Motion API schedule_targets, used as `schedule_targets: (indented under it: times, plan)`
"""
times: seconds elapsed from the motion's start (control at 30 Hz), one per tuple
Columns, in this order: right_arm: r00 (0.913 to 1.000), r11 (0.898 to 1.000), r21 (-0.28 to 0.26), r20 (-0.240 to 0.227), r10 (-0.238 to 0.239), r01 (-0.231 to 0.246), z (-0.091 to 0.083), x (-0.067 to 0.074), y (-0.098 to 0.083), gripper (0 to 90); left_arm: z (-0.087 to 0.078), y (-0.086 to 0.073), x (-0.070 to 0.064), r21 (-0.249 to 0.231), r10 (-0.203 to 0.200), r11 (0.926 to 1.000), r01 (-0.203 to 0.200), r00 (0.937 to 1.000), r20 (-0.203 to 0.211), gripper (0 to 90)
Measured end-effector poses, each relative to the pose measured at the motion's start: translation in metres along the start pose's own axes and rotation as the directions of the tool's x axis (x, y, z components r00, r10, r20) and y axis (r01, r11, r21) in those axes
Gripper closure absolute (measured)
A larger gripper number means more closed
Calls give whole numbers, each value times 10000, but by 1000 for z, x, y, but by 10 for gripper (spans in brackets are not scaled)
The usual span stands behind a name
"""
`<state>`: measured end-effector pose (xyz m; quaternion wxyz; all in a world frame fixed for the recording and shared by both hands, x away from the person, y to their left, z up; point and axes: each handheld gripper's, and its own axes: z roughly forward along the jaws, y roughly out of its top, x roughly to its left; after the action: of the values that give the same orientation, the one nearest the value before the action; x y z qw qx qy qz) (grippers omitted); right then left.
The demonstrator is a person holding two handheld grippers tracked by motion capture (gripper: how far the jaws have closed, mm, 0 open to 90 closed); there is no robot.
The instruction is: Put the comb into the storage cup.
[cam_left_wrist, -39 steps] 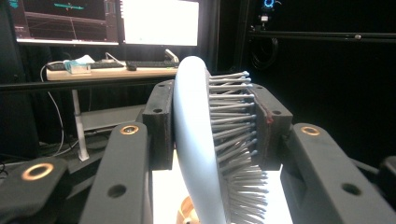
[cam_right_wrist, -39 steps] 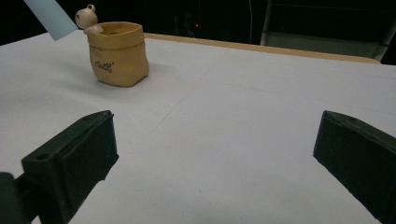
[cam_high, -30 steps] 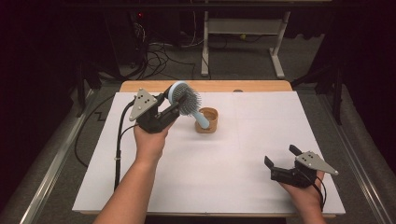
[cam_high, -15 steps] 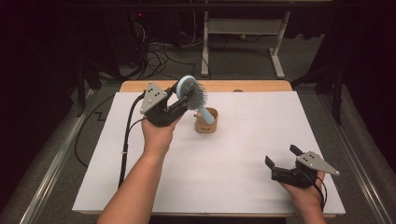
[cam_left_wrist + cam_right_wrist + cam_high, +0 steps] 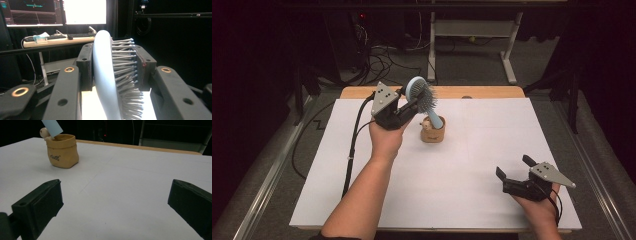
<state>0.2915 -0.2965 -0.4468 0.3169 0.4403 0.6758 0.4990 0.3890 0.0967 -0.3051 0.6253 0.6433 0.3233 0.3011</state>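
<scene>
left hand-held gripper (image 5: pixel 412 103) clamps hairbrush (image 5: pixel 422 93) above pot (image 5: pixel 432 131); right hand-held gripper (image 5: pixel 513 167) wide

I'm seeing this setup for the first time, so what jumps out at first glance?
The light blue hairbrush, clamped by its head in the left gripper and tilted so its handle reaches down to the small tan pot at the middle back of the white table. The right gripper rests open at the near right.

A white-topped wooden table (image 5: pixel 492 150) is filling the frame's centre, grey carpeted floor (image 5: pixel 472 65) is stretching behind it, black cables (image 5: pixel 384 62) are tangling at upper left, and a white metal frame (image 5: pixel 472 31) is standing at top centre.
</scene>
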Motion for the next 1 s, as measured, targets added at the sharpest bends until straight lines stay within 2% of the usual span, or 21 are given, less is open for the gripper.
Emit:
schedule_targets:
  times: [0.43, 0.63, 1.0]
  plan:
    - [10000, 10000, -29, 39, 18, -18, 0, -1, 0, 3, 12, -1, 4, 125, 41, 9999, -39, 9998, -187, 583]
    - [10000, 10000, -35, 40, 7, -7, 0, -1, 0, 3, 19, -6, 4, 396, 73, 9992, -62, 9996, -284, 583]
    - [10000, 9999, -170, -34, 1, -2, -1, 0, 0, 3, 26, -12, 1, 551, 148, 9984, -129, 9993, -340, 583]
